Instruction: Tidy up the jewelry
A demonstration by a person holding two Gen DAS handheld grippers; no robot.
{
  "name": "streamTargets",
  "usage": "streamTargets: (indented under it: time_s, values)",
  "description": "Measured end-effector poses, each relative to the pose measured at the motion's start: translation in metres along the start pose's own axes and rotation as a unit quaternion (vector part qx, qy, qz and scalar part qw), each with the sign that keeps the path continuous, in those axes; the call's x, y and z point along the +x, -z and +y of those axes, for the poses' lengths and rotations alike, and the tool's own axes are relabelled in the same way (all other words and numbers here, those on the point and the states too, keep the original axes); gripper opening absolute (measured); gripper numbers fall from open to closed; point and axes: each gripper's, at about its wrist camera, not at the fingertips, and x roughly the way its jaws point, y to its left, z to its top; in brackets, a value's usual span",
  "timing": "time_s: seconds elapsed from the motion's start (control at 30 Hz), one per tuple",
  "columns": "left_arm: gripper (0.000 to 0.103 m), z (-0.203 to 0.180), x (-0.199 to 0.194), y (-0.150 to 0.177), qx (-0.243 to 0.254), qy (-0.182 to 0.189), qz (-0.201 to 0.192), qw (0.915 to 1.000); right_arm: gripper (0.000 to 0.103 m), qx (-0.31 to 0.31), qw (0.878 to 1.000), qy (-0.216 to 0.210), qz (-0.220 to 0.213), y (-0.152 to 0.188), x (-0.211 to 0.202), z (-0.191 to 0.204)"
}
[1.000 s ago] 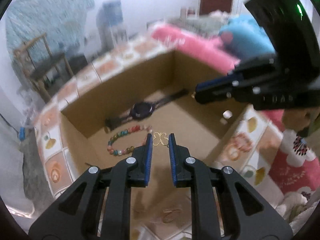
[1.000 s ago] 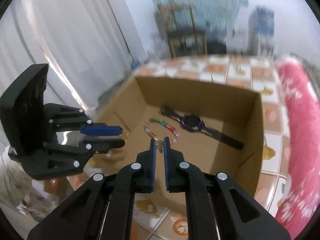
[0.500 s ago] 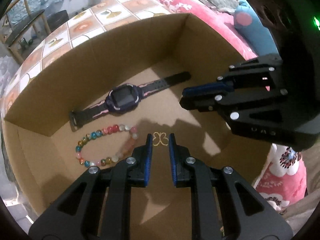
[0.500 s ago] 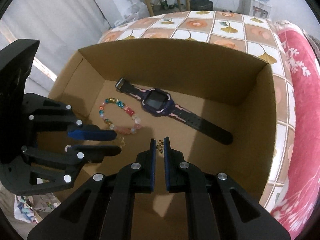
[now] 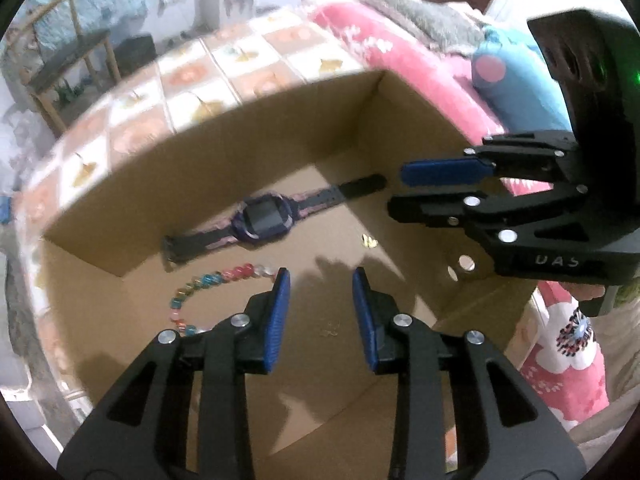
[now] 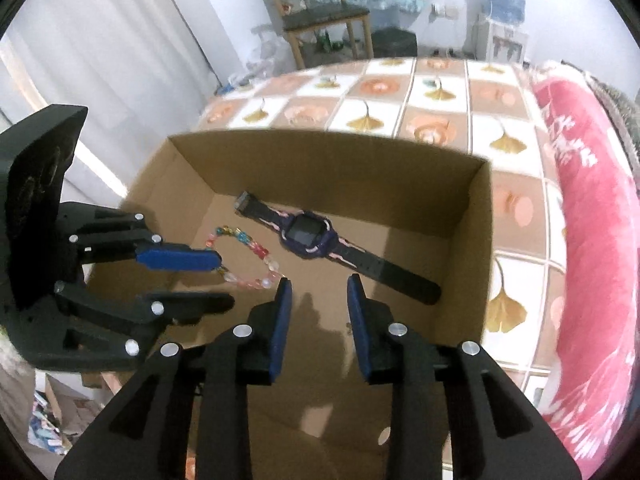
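An open cardboard box (image 5: 224,152) (image 6: 328,168) holds a purple watch (image 5: 264,220) (image 6: 308,232) and a coloured bead bracelet (image 5: 208,284) (image 6: 248,252). Two small gold earrings lie on the box floor, one near the right wall (image 5: 369,241) and one between my left fingers' line of sight (image 5: 331,331). My left gripper (image 5: 320,304) is open and empty above the box floor. My right gripper (image 6: 316,312) is open and empty too; it shows in the left wrist view (image 5: 424,188), and the left gripper shows in the right wrist view (image 6: 200,280).
The box sits on a table with a tiled flower-pattern cloth (image 6: 400,100). A pink blanket (image 6: 592,216) lies along the right side. A wooden chair (image 6: 324,16) and a water dispenser (image 6: 502,8) stand beyond the table.
Both grippers have opened and let go of the small gold earrings, which now lie on the box floor. Both grippers have pulled back and up a little.
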Motion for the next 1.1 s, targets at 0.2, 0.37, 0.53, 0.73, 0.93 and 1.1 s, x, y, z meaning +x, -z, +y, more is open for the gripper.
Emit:
streamTargets:
  time_s: [0.2,0.37,0.53,0.73,0.93,1.1]
  values:
    - [0.056,-0.008,-0.072,0.03,0.0,-0.002,-0.101,0.9948,0.043,-0.015,0.993,-0.03,-0.11,0.025,-0.073,0.021]
    - [0.077,-0.008,-0.126,0.104,-0.026,-0.017,-0.2,0.9793,0.055,-0.04,0.979,-0.056,-0.193,0.098,-0.121,0.046]
    - [0.084,-0.01,-0.123,0.183,-0.074,-0.069,-0.225,0.9691,0.059,0.005,0.986,-0.037,-0.165,0.171,-0.1,0.059]
    - [0.084,-0.012,-0.078,0.238,-0.125,-0.077,-0.182,0.9723,0.059,0.063,0.995,-0.004,-0.083,0.221,-0.039,0.075]
    - [0.084,-0.024,-0.047,0.265,-0.096,-0.111,-0.157,0.9766,0.059,0.075,0.995,-0.009,-0.07,0.227,-0.016,0.093]
    - [0.074,-0.033,-0.039,0.266,-0.084,-0.103,-0.172,0.9761,0.055,0.051,0.995,0.006,-0.084,0.221,-0.01,0.11]
